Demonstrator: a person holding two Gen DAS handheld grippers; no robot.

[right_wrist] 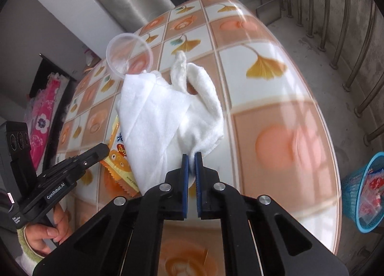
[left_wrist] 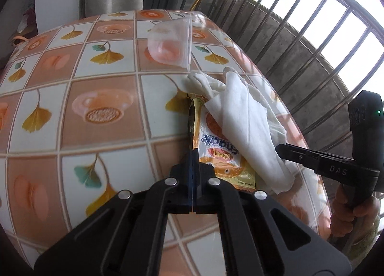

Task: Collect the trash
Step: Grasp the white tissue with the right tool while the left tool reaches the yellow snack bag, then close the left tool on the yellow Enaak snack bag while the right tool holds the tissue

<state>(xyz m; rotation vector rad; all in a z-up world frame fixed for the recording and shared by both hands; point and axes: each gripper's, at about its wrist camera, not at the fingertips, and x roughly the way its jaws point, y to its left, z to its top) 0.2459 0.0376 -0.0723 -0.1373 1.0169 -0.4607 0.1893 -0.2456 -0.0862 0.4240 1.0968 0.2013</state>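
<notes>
Orange and yellow colours cover the snack packet [left_wrist: 217, 153], and the blue word on it reads "snack", seen upside down from the left wrist view. Small print along its bottom edge is too tiny to read. The packet lies flat on the surface [left_wrist: 96, 113], which has a shiny cloth with squares of yellow leaves and peach bowls.

The left hand-held gripper [left_wrist: 195, 153] has its two fingers pressed together on the near edge of the packet. The thin edge of the packet runs right between the blue pads. Seen from the right wrist view, the side of this gripper [right_wrist: 100, 150] bears the words "GenRobot.AI".

A white cloth [right_wrist: 168, 117] lies crumpled partly on top of the packet. The right hand-held gripper [right_wrist: 191, 156] is clamped on the near corner of that cloth, with a bit of white showing between its blue pads. From the left wrist view, the letters "DAS" show on the side of the right gripper [left_wrist: 279, 150]. A person's hand [left_wrist: 352, 211] holds its handle.

A clear plastic cup [right_wrist: 128, 54] lies on its side farther back on the surface, just beyond the cloth. A blue mesh basket [right_wrist: 362, 189] stands on the floor beside the surface, with some wrappers inside it.
</notes>
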